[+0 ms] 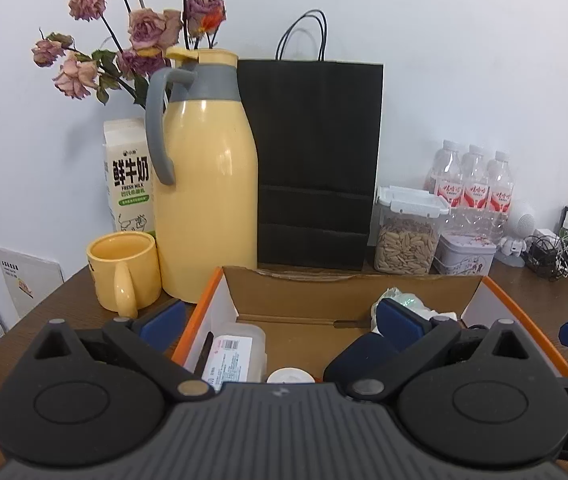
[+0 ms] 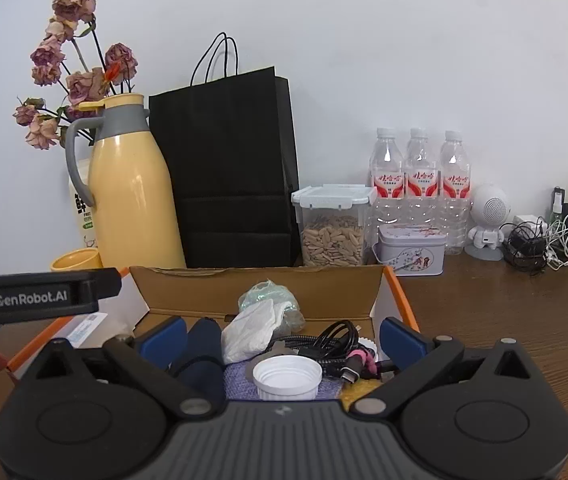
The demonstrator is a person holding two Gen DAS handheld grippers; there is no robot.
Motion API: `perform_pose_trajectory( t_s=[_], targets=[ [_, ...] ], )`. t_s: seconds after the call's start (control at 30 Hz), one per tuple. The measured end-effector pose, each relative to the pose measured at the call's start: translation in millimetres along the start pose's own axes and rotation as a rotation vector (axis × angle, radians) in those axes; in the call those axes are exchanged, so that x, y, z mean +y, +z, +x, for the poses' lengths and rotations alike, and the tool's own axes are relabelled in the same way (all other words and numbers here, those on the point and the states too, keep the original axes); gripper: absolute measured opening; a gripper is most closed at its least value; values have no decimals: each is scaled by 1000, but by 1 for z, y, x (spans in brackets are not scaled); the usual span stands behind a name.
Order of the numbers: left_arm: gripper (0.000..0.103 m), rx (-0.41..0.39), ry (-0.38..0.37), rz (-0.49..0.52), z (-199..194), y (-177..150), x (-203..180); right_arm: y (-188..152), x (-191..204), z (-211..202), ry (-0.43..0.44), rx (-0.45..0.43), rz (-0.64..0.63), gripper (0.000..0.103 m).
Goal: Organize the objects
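On the brown table, an orange-edged cardboard box stands open-topped in front of a black paper bag and a yellow thermos jug, with a yellow mug just beside the jug. Both claws hang over the box, each spread wide and gripping nothing. The left gripper sits above a clear plastic case and a dark pouch. The right gripper sits above a crumpled white tissue, a coiled black cable and a white ribbed cap, all lying inside the box.
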State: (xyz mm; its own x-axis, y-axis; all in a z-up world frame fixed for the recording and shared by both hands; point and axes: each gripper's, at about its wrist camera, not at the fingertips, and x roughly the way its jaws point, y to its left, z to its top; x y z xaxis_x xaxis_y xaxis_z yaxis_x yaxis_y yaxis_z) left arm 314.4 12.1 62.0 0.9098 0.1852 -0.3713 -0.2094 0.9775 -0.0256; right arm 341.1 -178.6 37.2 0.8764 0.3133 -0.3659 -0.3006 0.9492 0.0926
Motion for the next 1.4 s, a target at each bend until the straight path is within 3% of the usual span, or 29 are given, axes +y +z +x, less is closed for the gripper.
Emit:
perform_pose_trajectory(
  t_s=[0.4, 0.9, 1.4],
  targets=[
    [103, -49, -47, 9, -81, -5, 9, 2, 10, -67, -2, -21, -52, 103],
    [103, 63, -25, 54, -172, -65, 28, -47, 25, -172, 12, 57, -53, 103],
    [103, 155, 2, 79, -200, -104, 29, -81, 26, -199, 17, 144, -27, 103]
  ],
)
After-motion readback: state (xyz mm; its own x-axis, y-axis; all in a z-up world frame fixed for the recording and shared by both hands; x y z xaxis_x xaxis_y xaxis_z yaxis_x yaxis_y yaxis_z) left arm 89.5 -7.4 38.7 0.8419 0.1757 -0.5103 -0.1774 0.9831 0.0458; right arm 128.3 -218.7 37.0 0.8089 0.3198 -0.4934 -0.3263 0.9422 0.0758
